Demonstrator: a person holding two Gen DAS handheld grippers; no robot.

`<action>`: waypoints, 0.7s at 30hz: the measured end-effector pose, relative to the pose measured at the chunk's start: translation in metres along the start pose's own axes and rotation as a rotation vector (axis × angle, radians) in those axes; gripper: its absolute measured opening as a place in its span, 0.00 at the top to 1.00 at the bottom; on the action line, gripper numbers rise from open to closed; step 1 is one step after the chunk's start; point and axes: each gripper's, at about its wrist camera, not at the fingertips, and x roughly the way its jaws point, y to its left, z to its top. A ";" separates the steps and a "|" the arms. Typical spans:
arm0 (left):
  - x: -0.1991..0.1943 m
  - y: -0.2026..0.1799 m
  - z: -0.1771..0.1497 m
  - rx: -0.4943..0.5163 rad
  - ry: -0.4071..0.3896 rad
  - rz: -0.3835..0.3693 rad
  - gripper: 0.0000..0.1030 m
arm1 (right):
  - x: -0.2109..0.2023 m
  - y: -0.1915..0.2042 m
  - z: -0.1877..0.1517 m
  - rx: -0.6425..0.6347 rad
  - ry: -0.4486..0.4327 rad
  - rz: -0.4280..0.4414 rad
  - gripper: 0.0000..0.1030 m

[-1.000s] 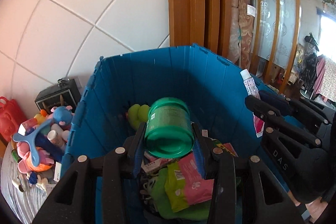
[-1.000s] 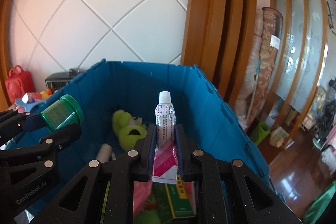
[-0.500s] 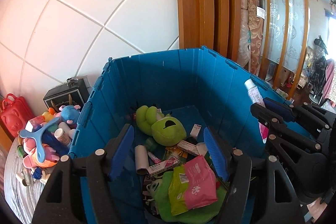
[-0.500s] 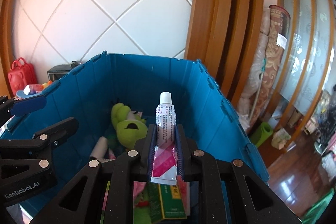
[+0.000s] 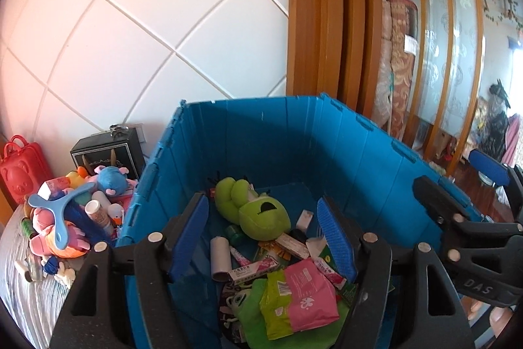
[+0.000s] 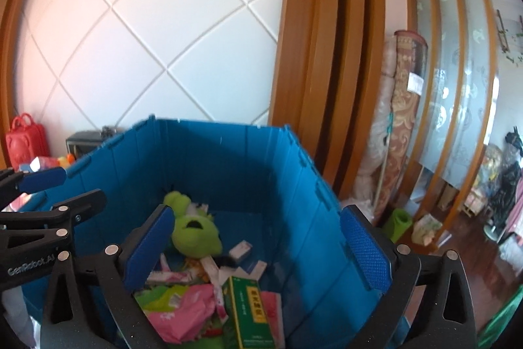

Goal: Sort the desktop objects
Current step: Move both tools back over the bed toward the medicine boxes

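- Both pairs of tongs hang over the blue plastic crate (image 5: 294, 133), a ribbed, panelled bin with notched rims.
- The left tongs (image 5: 263, 234) stand partly open with nothing between their blue, cross-hatched pads; below the gap lie the crate's contents.
- The right tongs (image 6: 258, 247) are opening, their jaws spread very wide, with no object gripped between them.
- Only the left wrist view shows the tabletop heap at 9 o'clock: soft plush toys (image 5: 108, 182), a pale blue boomerang-shaped plastic piece (image 5: 62, 211), a red moulded bear case (image 5: 23, 165) and a black box (image 5: 108, 149) on striped cloth.
- Only the right wrist view shows the green carton (image 6: 250, 309) with a yellow label standing near 6 o'clock, and a rolled green mat (image 6: 397, 223) on the wooden floor at 3 o'clock.
- Both views show the fuzzy lime-green plush (image 5: 261, 215) in the crate's middle, a crinkled pink-and-green foil packet (image 5: 300, 293) toward 6 o'clock, and small cardboard boxes between them.
- A white cylinder (image 5: 219, 257) lies at 7 o'clock of the plush, seen from the left wrist.
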 end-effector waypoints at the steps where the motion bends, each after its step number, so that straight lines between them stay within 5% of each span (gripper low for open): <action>1: -0.003 0.003 0.000 -0.006 -0.013 0.003 0.33 | -0.005 0.002 0.001 -0.004 -0.024 0.006 0.00; 11: -0.051 0.057 -0.004 -0.120 -0.179 0.070 0.27 | -0.053 0.025 0.009 0.017 -0.328 -0.019 0.00; 21: -0.087 0.151 -0.028 -0.188 -0.202 0.197 0.27 | -0.044 0.090 0.020 0.066 -0.253 0.254 0.00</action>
